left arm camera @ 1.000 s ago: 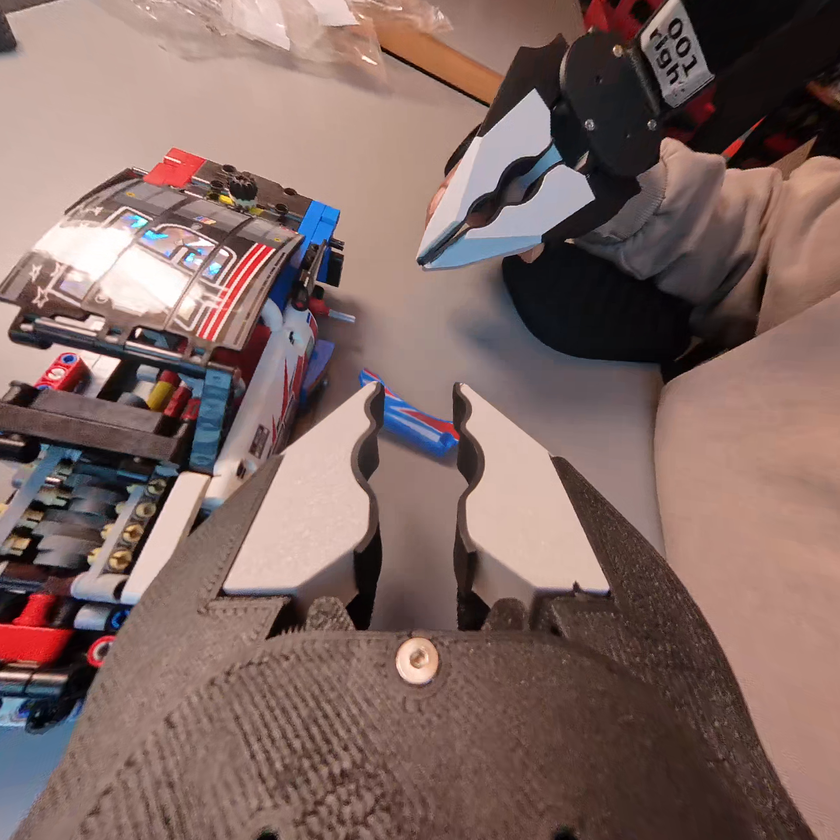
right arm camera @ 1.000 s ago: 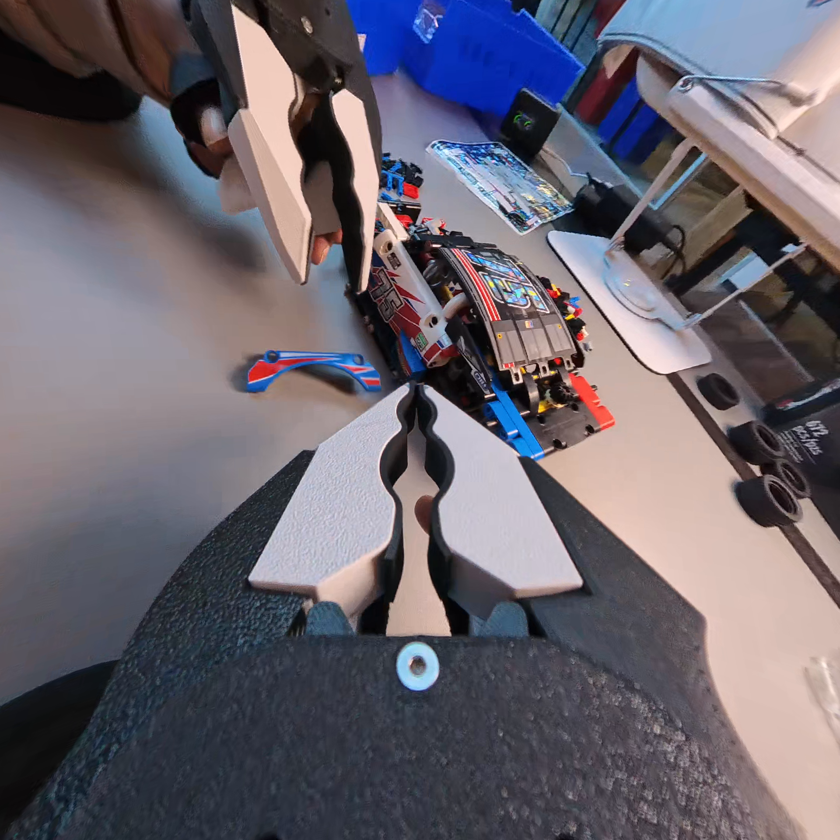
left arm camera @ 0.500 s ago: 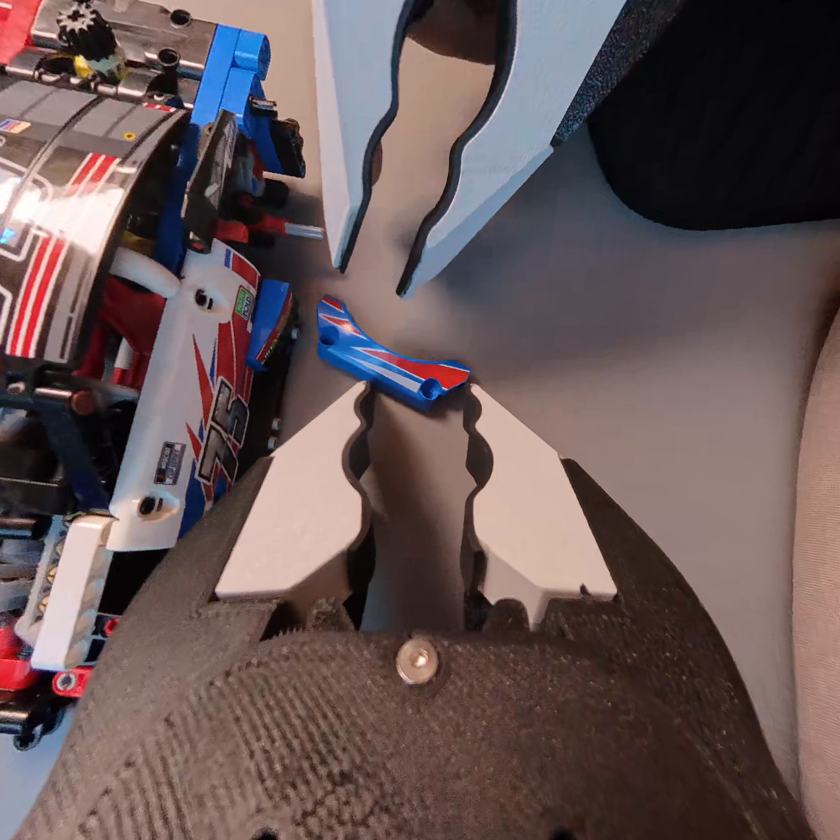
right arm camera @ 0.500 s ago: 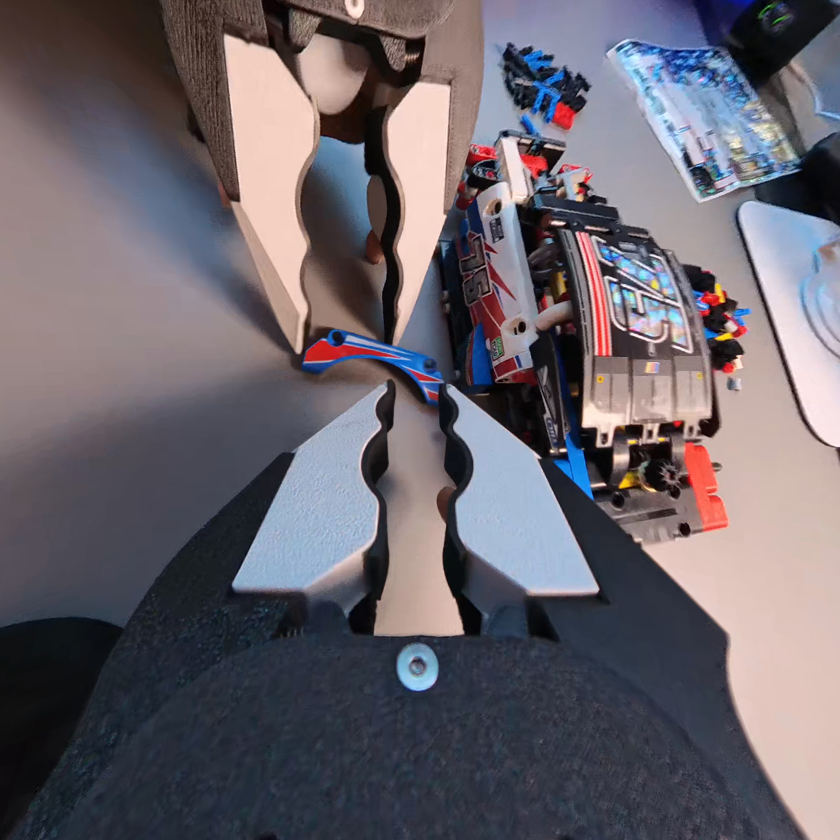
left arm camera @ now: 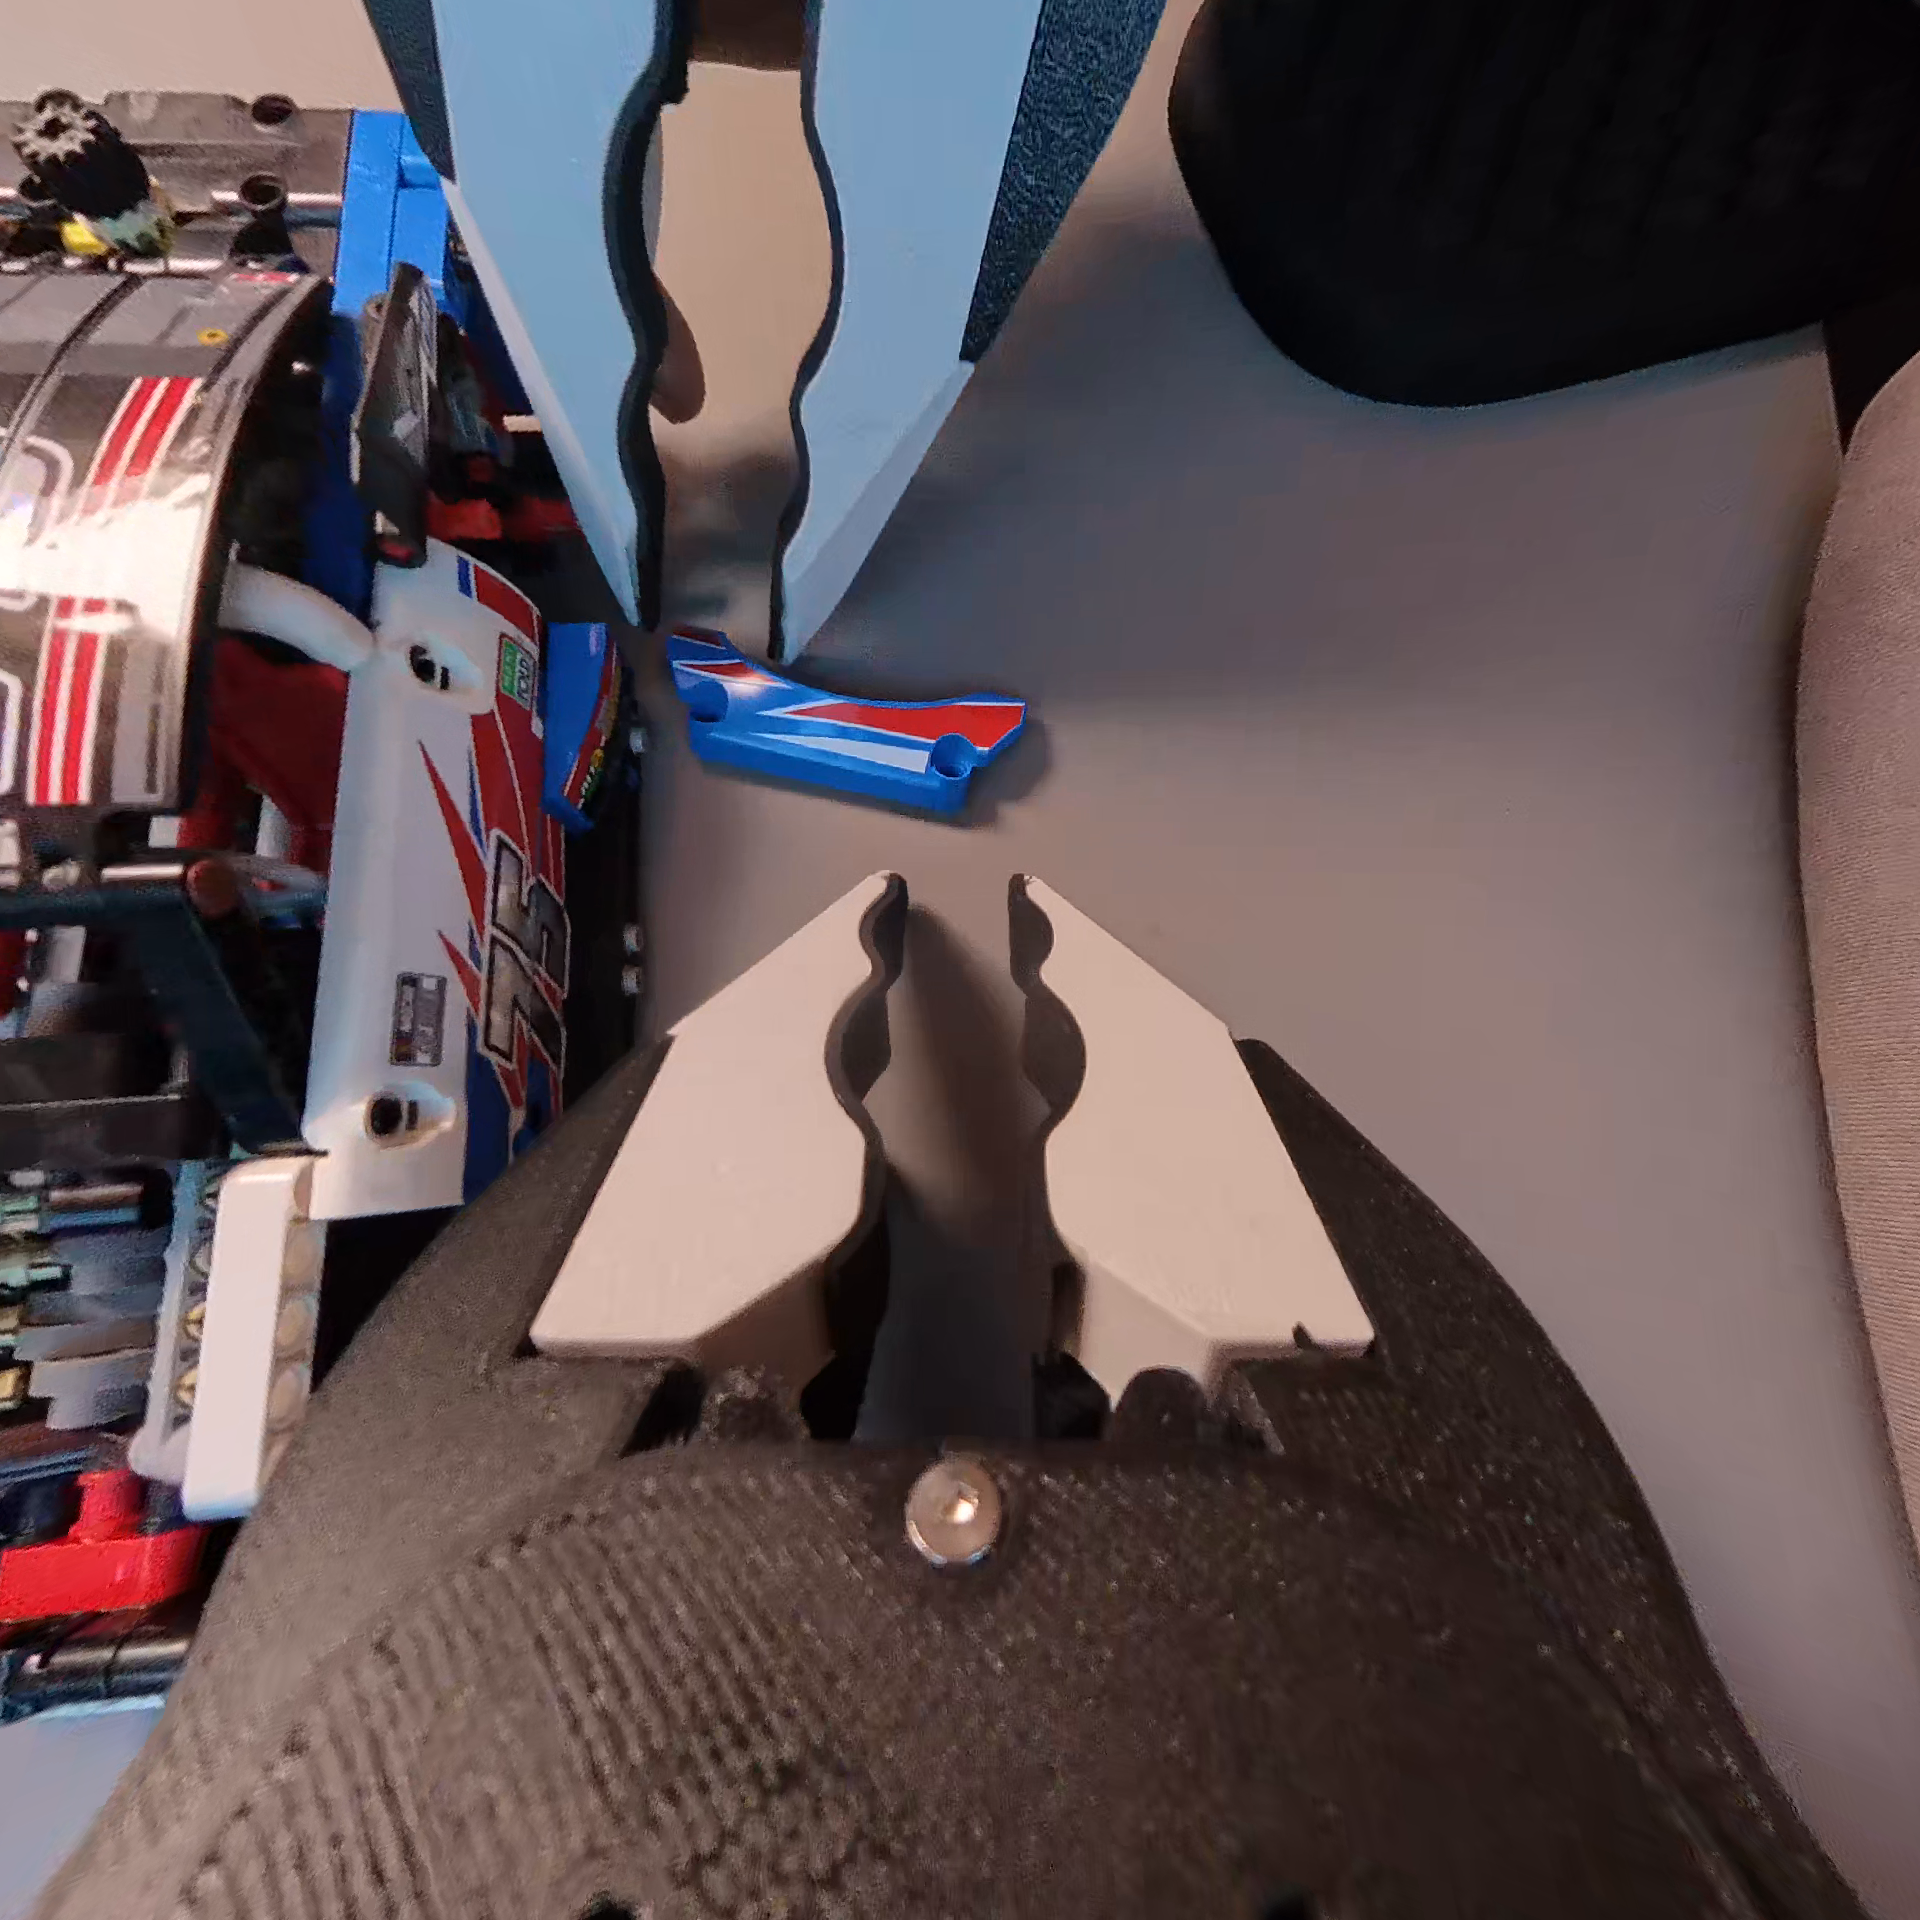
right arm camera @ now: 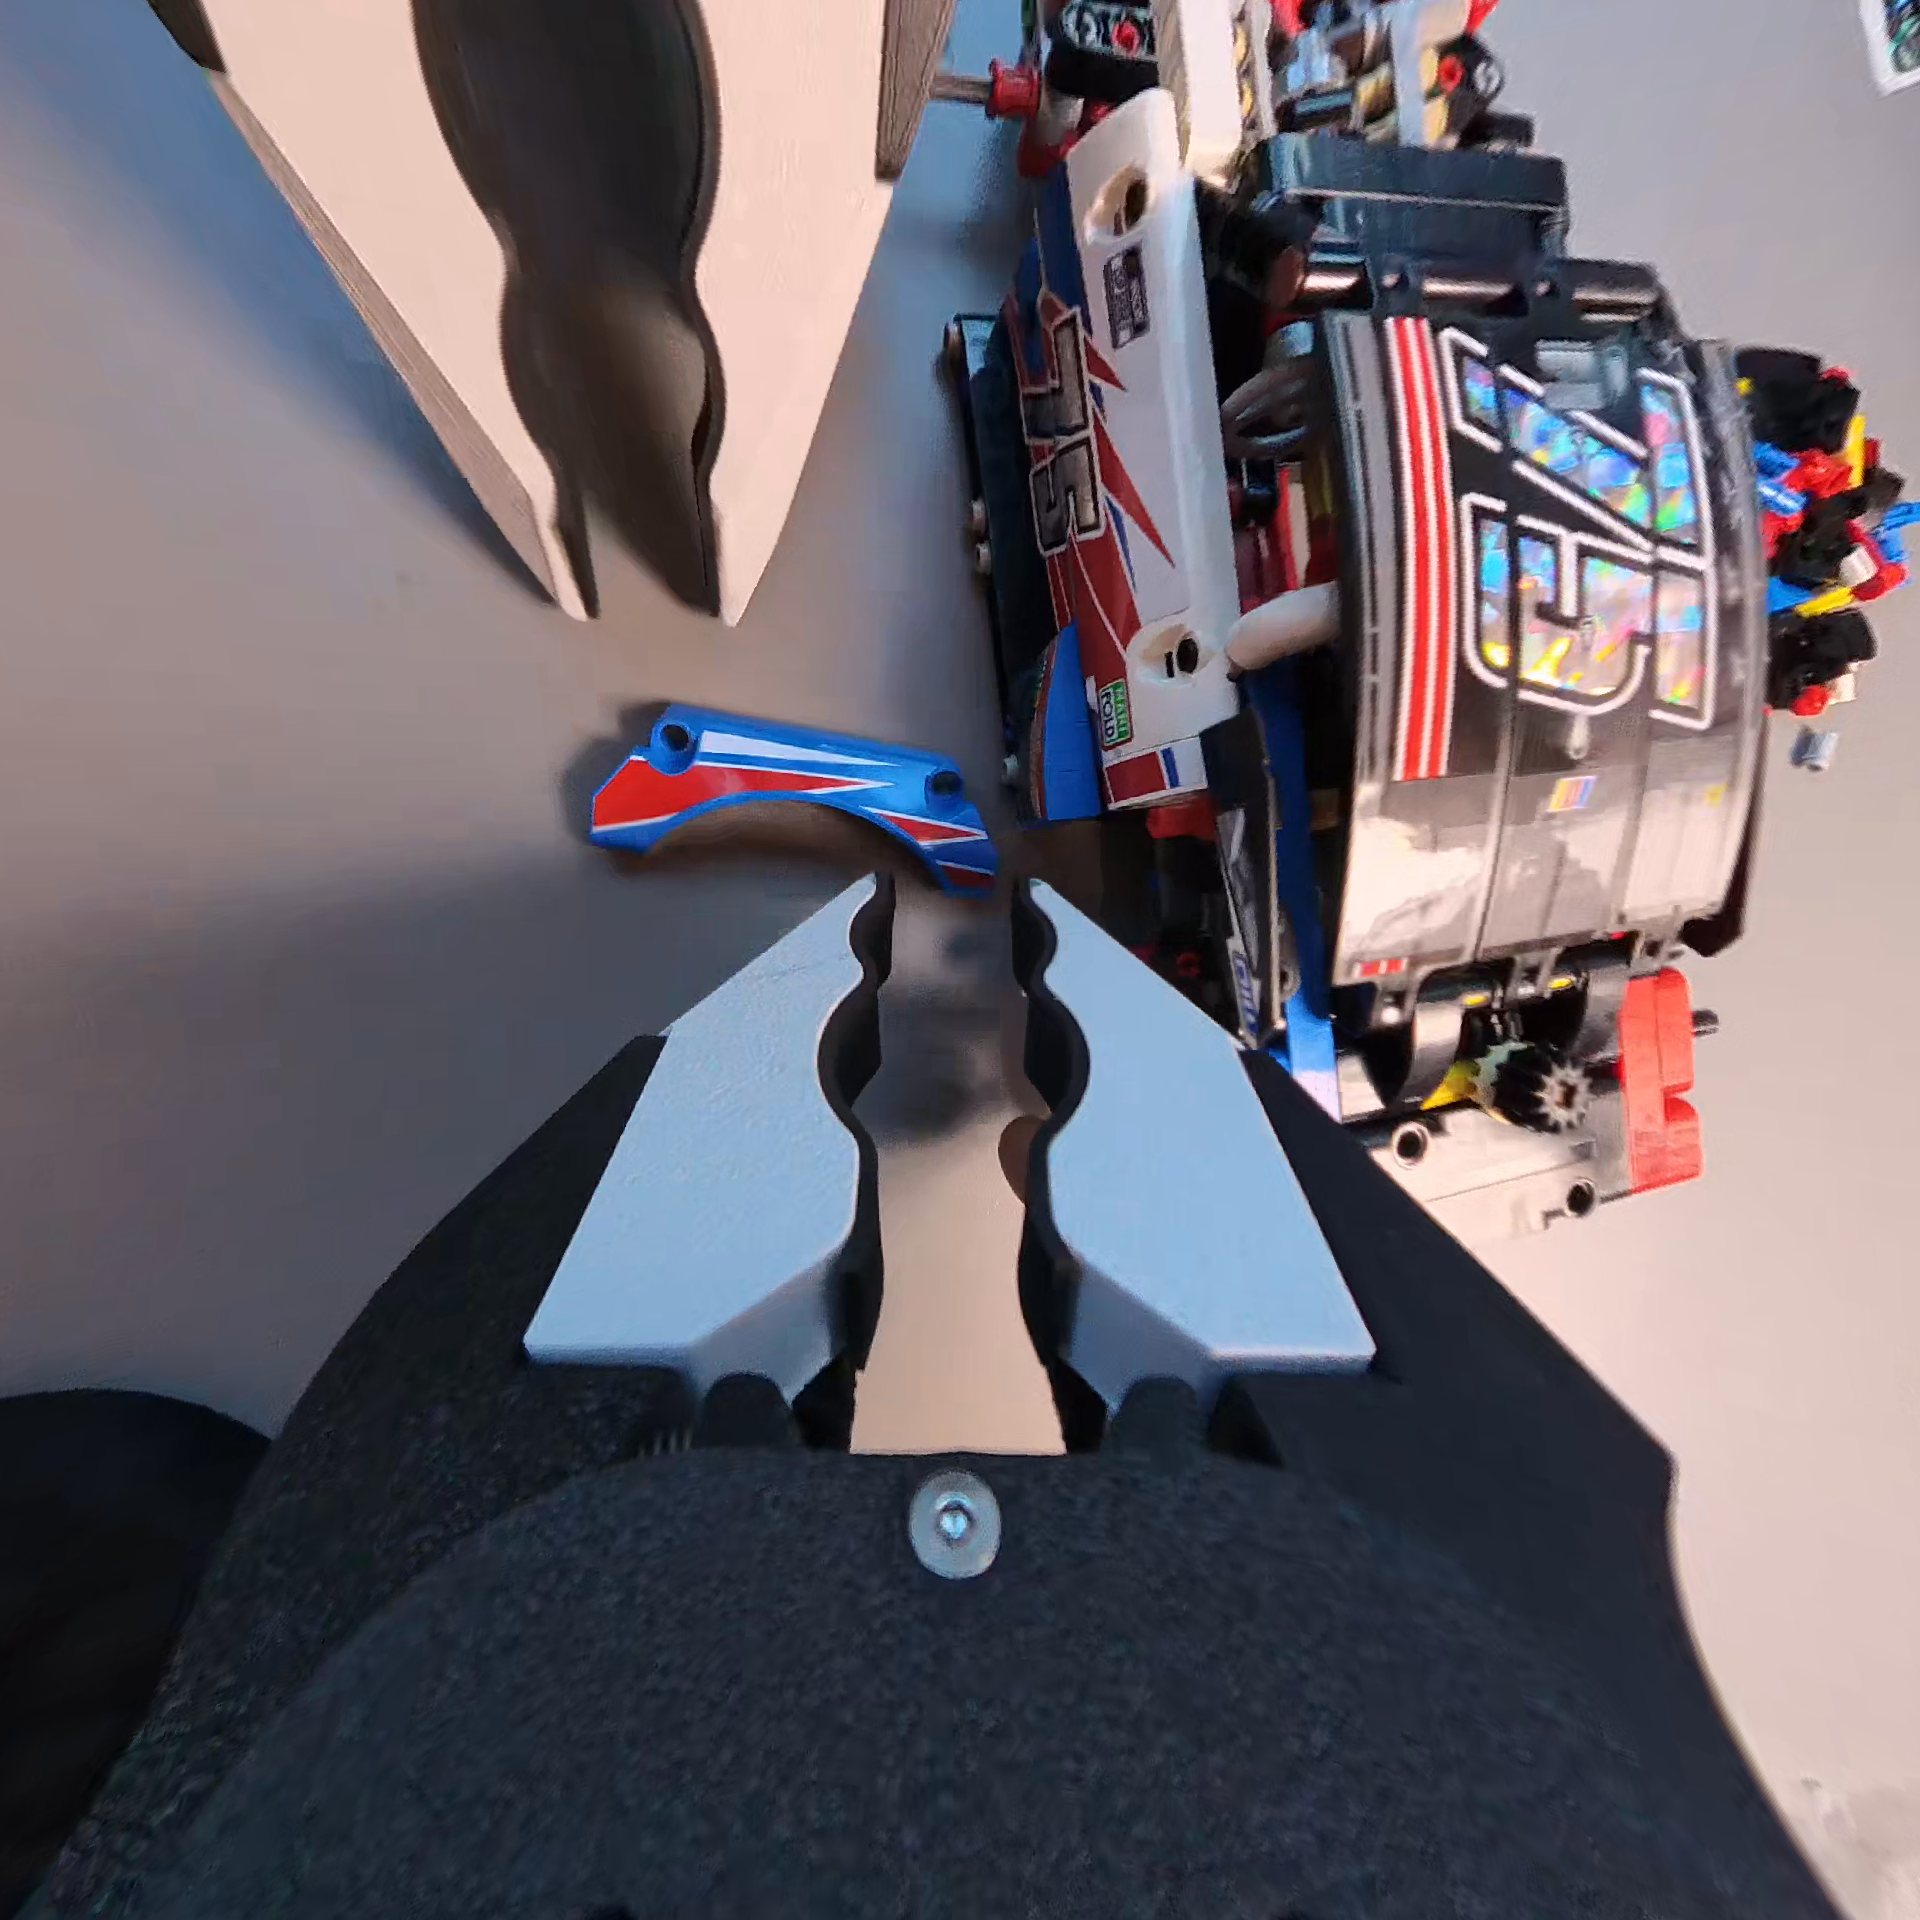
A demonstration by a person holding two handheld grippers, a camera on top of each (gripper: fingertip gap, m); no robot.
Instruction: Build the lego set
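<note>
A blue curved panel with red and white stripes [left arm camera: 847,738] lies flat on the grey table beside the part-built Lego race car [left arm camera: 436,831]. My left gripper [left arm camera: 958,883] is open and empty, with its tips a short way back from the panel. My right gripper [right arm camera: 954,885] is open, and its tips stand on either side of the panel's end nearest the car [right arm camera: 1455,623]. In the right wrist view the panel [right arm camera: 779,784] lies between the two grippers, with the left gripper [right arm camera: 655,613] coming in from the top. The right gripper [left arm camera: 712,634] faces mine in the left wrist view.
A pile of small loose Lego parts [right arm camera: 1818,520] lies beyond the car. A beige sleeve [left arm camera: 1870,935] runs along the right edge of the left wrist view, and dark clothing [left arm camera: 1558,156] is at its top right. Spacing between my two grippers at the tips: around 7 centimetres.
Both grippers have come down low over the table and closed in on the blue panel from opposite sides. The right gripper, nearly shut a second ago, has opened.
</note>
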